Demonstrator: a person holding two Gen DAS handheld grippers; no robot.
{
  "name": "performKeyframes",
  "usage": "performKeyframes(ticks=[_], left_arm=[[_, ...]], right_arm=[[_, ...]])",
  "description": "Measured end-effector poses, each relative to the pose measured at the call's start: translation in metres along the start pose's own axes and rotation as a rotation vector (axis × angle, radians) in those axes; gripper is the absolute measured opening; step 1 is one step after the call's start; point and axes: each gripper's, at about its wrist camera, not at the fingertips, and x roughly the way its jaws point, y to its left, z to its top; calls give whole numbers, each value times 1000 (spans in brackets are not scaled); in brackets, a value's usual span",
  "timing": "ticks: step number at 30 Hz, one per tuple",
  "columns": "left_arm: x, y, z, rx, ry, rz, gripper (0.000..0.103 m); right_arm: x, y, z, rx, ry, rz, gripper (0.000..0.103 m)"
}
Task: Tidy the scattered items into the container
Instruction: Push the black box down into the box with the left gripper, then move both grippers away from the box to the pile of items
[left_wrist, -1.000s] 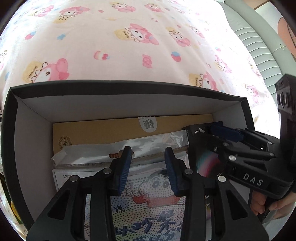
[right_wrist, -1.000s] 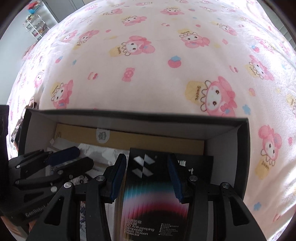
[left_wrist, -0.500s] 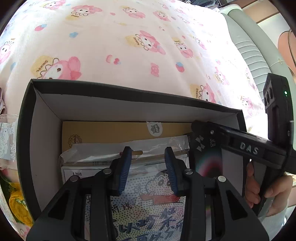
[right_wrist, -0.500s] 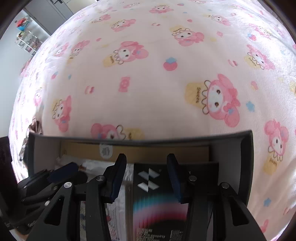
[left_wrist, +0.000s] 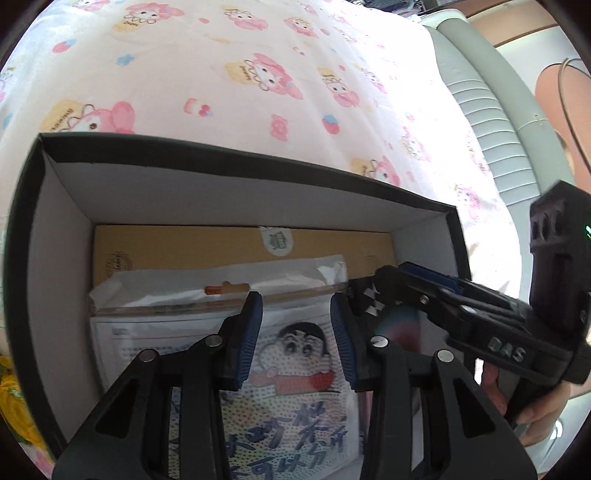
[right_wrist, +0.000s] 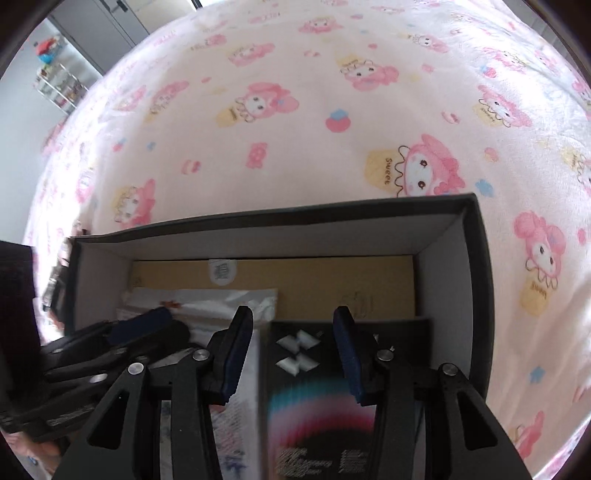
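**A:** Starting at your left, what's in the box?

**B:** The black box with white inner walls sits on the pink cartoon-print bedsheet. A flat tan carton lies along its far wall. Over that, toward the left wall, a clear plastic bag, and nearer you a cartoon-print packet.

**A:** And your left gripper?

**B:** Your left gripper hangs over that packet, its jaws easing apart, blue pads touching nothing.

**A:** To the right?

**B:** The black screen-protector box lies flat by the box's right wall, its far end on the tan carton. Your right gripper is above it, jaws moderately apart, not pressing on it. In the left view your hand is wrapped round its handle.
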Motion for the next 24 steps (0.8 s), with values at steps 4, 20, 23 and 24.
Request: performKeyframes(ticks=[4, 20, 23, 24], left_arm=[[-21, -11, -10, 16, -17, -126, 42], [-139, -74, -132, 207, -295, 38, 45], [-153, -82, -156, 230, -316, 78, 45], [-157, -84, -163, 234, -322, 90, 43]], right_arm=[[-30, 9, -25, 3, -127, -20, 41], [-139, 61, -129, -122, -378, -28, 48], [-143, 68, -148, -136, -389, -32, 48], [-144, 71, -154, -139, -388, -23, 48]])
